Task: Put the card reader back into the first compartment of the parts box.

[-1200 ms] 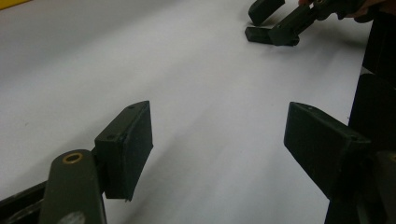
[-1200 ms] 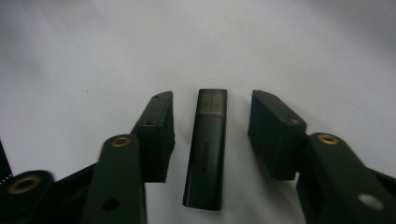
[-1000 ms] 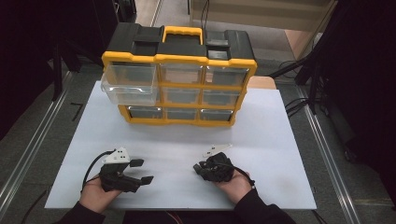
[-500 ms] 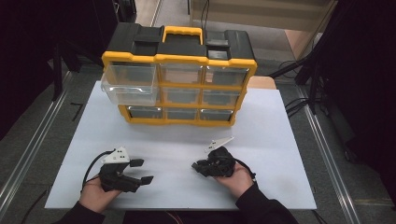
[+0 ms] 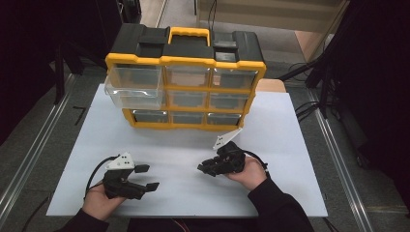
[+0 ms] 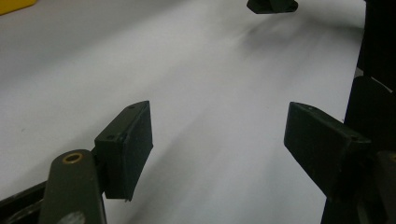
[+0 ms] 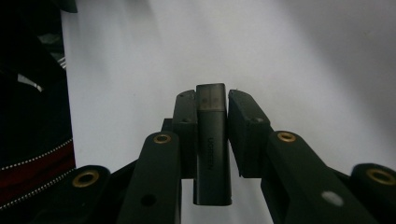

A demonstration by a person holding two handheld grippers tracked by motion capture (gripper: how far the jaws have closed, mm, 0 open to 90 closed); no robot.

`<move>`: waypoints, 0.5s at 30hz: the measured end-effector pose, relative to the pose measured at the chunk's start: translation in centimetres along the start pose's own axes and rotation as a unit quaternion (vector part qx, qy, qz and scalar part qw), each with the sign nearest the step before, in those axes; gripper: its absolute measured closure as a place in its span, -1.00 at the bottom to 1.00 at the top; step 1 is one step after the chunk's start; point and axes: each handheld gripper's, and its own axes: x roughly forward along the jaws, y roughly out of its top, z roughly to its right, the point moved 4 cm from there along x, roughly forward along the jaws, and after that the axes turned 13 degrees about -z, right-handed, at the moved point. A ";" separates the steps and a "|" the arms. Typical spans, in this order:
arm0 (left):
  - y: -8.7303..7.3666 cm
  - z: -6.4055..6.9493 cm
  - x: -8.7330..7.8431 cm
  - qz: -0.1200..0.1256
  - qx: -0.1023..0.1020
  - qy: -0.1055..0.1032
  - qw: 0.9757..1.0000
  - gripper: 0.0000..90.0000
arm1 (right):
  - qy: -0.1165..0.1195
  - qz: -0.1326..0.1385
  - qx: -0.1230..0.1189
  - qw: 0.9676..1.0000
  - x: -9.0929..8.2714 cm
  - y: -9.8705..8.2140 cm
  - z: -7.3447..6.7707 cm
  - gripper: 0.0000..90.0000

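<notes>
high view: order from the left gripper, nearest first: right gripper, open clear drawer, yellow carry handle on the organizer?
1. right gripper, beside it on the white board, toward the person's right.
2. open clear drawer, ahead, jutting out of the organizer's top-left slot.
3. yellow carry handle, farthest, on top of the organizer at the back.

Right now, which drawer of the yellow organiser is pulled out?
The top-left drawer of the organiser: its clear front juts out past the yellow frame, while the other eight sit flush.

Left gripper held low in left hand, jaws spread wide with nothing between; right gripper in right hand, jaws clamped on small dark stick, tips pointing toward left gripper.
</notes>
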 end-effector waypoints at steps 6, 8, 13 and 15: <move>0.0 0.0 0.0 0.004 -0.002 0.002 1.000 -0.44 | 0.008 -0.015 -0.030 0.999 -0.3 1.1 -0.1 0.59; 0.0 0.0 0.0 0.001 -0.001 0.001 1.000 -0.44 | 0.012 -0.021 -0.037 0.999 -0.3 1.7 -0.2 0.59; 0.0 0.0 0.0 0.004 -0.001 0.002 1.000 -0.44 | 0.019 -0.025 -0.048 0.998 -0.6 2.7 -0.3 0.59; 0.0 0.0 0.0 0.004 -0.001 0.002 1.000 -0.44 | 0.024 -0.023 -0.048 0.998 -0.8 3.1 -0.3 0.59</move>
